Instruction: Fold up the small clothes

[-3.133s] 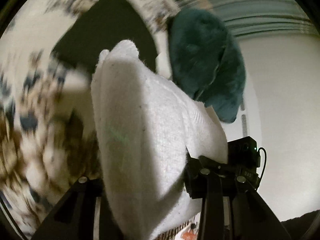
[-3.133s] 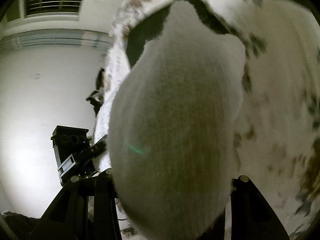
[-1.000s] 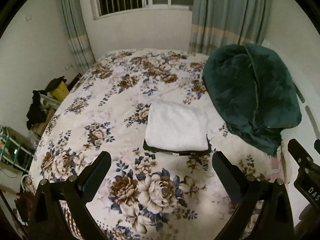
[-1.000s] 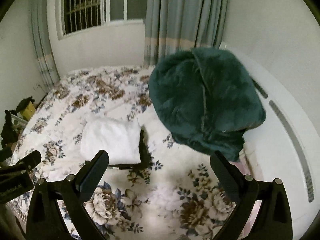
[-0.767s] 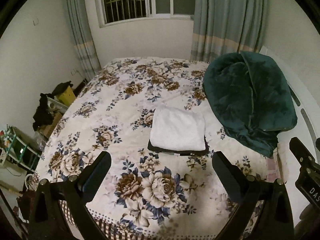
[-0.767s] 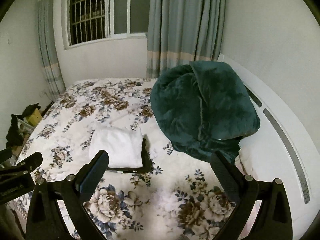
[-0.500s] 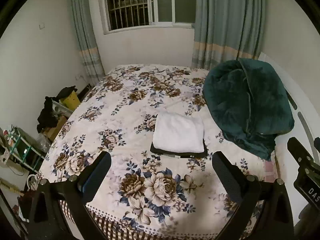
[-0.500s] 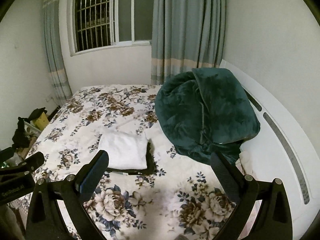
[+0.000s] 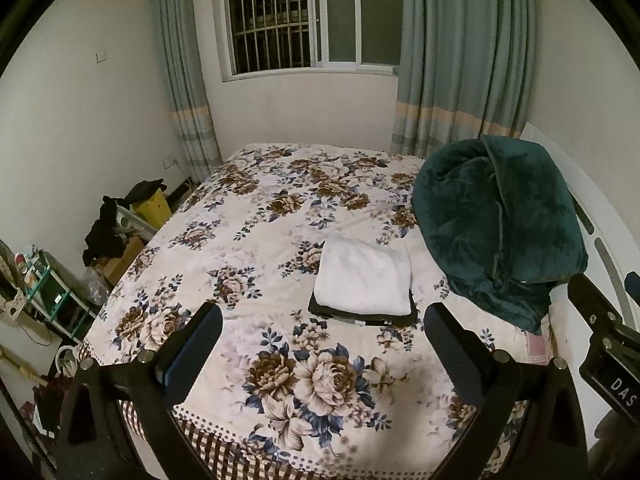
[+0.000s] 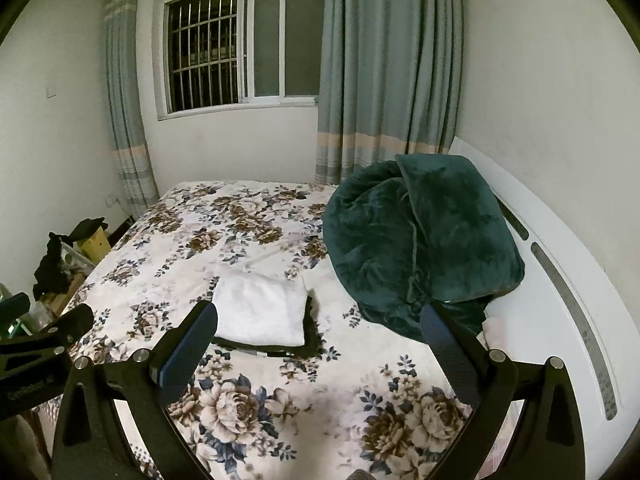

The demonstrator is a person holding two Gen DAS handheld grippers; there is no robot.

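A folded white cloth (image 9: pixel 364 278) lies on top of a folded black garment (image 9: pixel 360 316) in the middle of the floral bed (image 9: pixel 260 208). The pile also shows in the right wrist view, white cloth (image 10: pixel 262 312) over black garment (image 10: pixel 310 328). My left gripper (image 9: pixel 322 340) is open and empty, held well back from the pile above the bed's near edge. My right gripper (image 10: pixel 318 338) is open and empty too, also back from the pile. Neither gripper touches any cloth.
A bulky dark green blanket (image 9: pixel 496 224) is heaped at the right of the bed against the white headboard (image 10: pixel 560 272). Boxes and dark clothes (image 9: pixel 116 224) and a small rack (image 9: pixel 44 280) stand on the floor at the left. A barred window (image 9: pixel 304 16) and curtains are behind.
About three seconds ago both grippers held the white cloth close up. They have let go and pulled steadily back and up; the pile looks smaller and more of the room shows.
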